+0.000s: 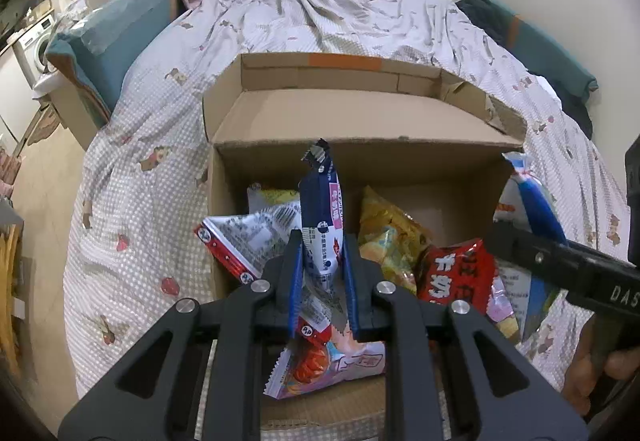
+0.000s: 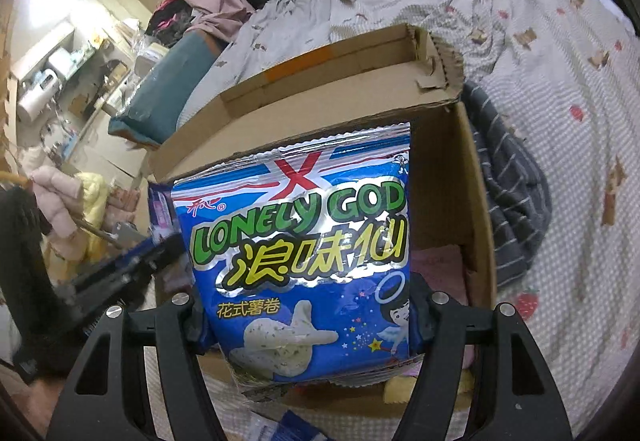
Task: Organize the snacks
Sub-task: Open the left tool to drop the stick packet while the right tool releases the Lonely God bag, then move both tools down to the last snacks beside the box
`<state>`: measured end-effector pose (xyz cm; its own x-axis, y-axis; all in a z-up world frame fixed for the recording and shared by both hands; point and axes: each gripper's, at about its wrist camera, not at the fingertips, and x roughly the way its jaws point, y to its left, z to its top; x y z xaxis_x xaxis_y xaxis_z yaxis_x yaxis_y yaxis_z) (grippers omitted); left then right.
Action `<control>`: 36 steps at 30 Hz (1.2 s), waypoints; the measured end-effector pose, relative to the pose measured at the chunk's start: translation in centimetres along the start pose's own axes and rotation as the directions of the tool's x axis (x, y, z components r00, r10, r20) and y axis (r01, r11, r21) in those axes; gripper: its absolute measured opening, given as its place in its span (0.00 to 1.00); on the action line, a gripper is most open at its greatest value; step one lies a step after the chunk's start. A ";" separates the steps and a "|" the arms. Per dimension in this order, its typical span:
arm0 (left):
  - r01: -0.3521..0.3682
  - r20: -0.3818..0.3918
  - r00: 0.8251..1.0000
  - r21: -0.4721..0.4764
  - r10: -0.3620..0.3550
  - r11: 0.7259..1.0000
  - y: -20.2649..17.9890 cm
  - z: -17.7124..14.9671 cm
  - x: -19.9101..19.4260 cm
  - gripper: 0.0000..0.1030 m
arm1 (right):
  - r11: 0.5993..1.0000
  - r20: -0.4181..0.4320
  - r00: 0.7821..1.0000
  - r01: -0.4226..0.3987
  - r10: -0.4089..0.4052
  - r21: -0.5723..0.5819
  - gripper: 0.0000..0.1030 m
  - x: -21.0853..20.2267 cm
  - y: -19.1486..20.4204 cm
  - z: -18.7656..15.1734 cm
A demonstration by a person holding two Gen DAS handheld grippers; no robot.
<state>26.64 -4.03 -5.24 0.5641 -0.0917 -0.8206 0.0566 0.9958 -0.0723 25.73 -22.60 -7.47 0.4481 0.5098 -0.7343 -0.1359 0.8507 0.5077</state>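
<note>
An open cardboard box (image 1: 360, 117) sits on the bed and holds several snack bags: a red and white one (image 1: 244, 237), a yellow one (image 1: 388, 233) and a red one (image 1: 456, 273). My left gripper (image 1: 320, 261) is shut on a dark blue snack packet (image 1: 320, 209), held upright over the box. My right gripper (image 2: 308, 321) is shut on a blue Lonely God chip bag (image 2: 304, 241), held upright above the box (image 2: 440, 145). The same bag shows edge-on in the left wrist view (image 1: 536, 201), at the box's right side.
The bed has a checked quilt (image 1: 140, 181) with cartoon prints. A striped dark garment (image 2: 508, 193) lies right of the box. A teal cushion (image 1: 108, 41) and clutter stand left of the bed. More packets (image 1: 328, 365) lie at the box's near edge.
</note>
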 end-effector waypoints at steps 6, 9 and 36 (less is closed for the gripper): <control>-0.003 0.013 1.000 -0.013 0.003 1.000 0.3 0.0 0.2 0.15 | 1.000 -0.003 1.000 0.001 -0.001 -0.011 0.69 0.7 -0.1 -0.3; 0.011 0.017 1.000 -0.024 -0.010 1.000 0.4 0.4 0.1 0.15 | 1.000 0.002 1.000 -0.012 0.012 -0.012 0.69 0.7 -0.1 -0.4; 0.013 0.063 0.998 -0.051 -0.010 0.999 0.5 0.4 -1.5 0.81 | 0.999 0.090 0.995 -0.048 0.049 -0.009 1.00 -1.5 0.2 0.2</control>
<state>26.15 -3.42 -3.79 0.6144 -0.1014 -0.7825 0.0217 0.9935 -0.1117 25.16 -23.25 -6.17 0.5186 0.5371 -0.6653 -0.1656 0.8265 0.5381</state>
